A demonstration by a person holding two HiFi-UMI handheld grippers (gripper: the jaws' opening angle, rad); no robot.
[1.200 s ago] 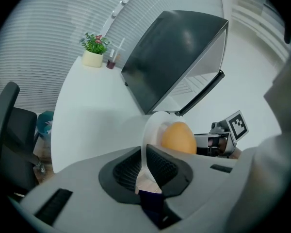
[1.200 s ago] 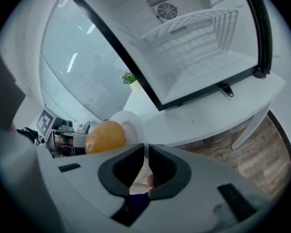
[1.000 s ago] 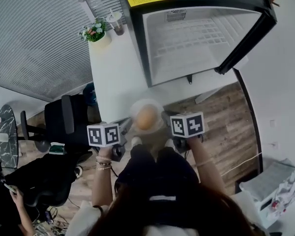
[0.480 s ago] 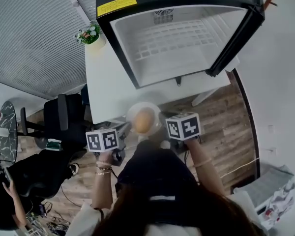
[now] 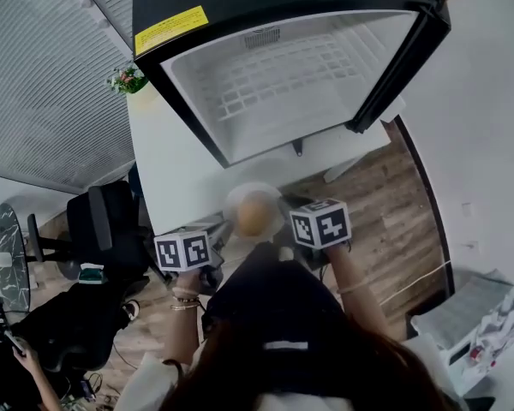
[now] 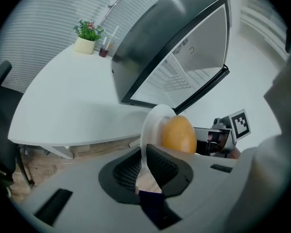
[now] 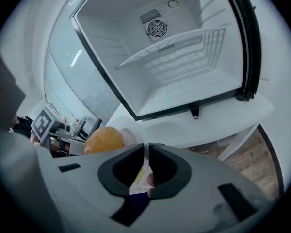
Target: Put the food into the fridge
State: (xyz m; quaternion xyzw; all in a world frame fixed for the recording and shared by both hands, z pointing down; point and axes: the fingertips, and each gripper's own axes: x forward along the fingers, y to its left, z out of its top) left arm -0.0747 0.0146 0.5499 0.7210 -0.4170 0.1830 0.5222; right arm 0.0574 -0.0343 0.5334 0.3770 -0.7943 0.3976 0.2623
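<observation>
Nearest you: left gripper (image 6: 144, 168) and right gripper (image 7: 146, 163), each clamped on an opposite rim of the white plate (image 5: 238, 197), held between them at the table's near edge — on it sits the food (image 5: 255, 213), one round golden-brown piece. Beyond, on the white table (image 5: 176, 174): black fridge (image 5: 274, 92), door (image 5: 403, 58) swung open, wire shelf (image 7: 179, 47) inside. Farthest — a potted plant (image 5: 126, 79) at the back corner.
</observation>
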